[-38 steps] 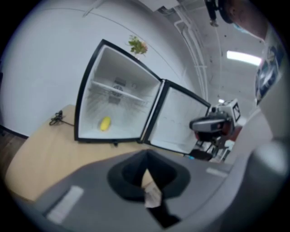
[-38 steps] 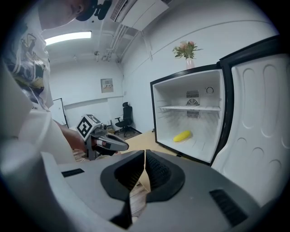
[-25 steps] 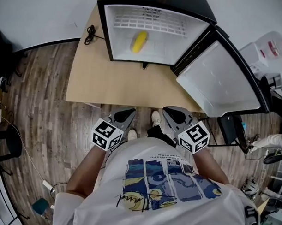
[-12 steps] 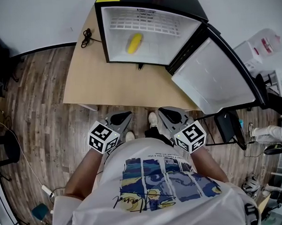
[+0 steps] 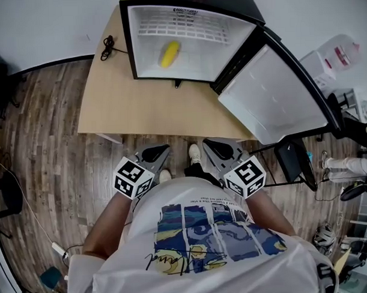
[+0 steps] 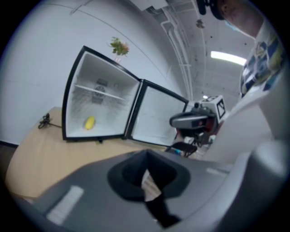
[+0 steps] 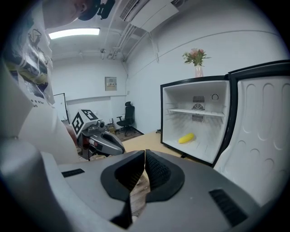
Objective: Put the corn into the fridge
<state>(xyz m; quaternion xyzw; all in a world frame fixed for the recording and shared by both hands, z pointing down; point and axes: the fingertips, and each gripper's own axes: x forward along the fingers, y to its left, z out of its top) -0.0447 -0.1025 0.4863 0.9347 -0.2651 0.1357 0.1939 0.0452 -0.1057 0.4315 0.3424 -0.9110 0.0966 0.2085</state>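
Observation:
A yellow corn cob (image 5: 170, 54) lies on the floor of the small fridge (image 5: 228, 42), whose door (image 5: 271, 98) stands swung open to the right. The corn (image 6: 89, 122) also shows in the left gripper view and the corn (image 7: 186, 138) in the right gripper view. Both grippers are held close to the person's body, well back from the table. The left gripper (image 5: 161, 152) is shut with nothing in it. The right gripper (image 5: 210, 144) is shut too, its pads meeting with nothing between them.
The fridge stands on a light wooden table (image 5: 140, 105) near a white wall. A black cable (image 5: 109, 44) lies at the table's far left corner. A vase of flowers (image 7: 196, 59) stands on the fridge. An office chair (image 7: 125, 118) and clutter sit on the wood floor.
The head view has shifted slightly, so fridge and table sit a little further left and up in the picture. Both grippers stay shut at the body; the corn has not moved.

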